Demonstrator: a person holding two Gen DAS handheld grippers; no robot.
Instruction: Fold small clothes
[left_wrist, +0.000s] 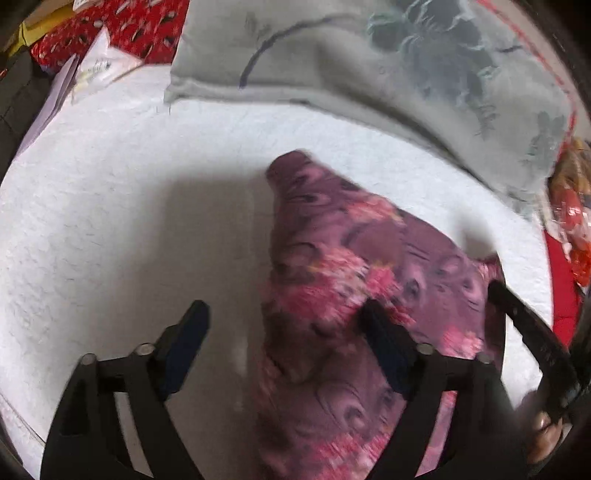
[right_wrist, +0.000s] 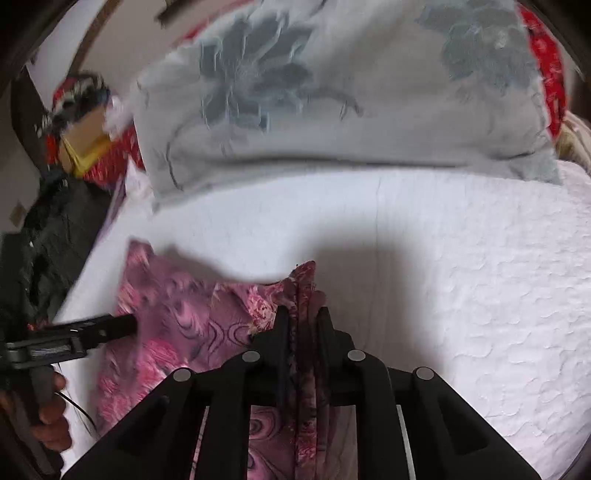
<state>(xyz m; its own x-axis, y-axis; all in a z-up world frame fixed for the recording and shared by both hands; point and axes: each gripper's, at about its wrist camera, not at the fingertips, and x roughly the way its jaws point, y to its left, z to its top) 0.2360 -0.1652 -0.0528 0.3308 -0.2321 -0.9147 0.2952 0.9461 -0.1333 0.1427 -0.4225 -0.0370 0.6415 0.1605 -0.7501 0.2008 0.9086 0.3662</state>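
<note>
Left wrist view: the left gripper (left_wrist: 284, 317) stands wide, empty, over a purple-pink floral garment (left_wrist: 332, 258) of thin, limp cloth, lying on the white textured bedspread (left_wrist: 110, 221).

Right wrist view: the right gripper (right_wrist: 301, 314) pinches the garment's (right_wrist: 177, 314) bunched edge, near a grey flowered pillow (right_wrist: 332, 92).

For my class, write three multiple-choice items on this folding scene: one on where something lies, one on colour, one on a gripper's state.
1. The purple floral garment lies on:
A. a white quilted bedspread
B. a wooden floor
C. a metal tray

2. The pillow behind the garment is:
A. solid black
B. grey with a dark flower print
C. yellow striped

3. The right gripper is:
A. wide open over bare quilt
B. out of view
C. shut on a bunched fold of the garment

Answers: 1 A, white textured quilt surrounds the cloth. 2 B, dark blooms show on grey fabric. 3 C, cloth sits pinched between its fingers.
</note>
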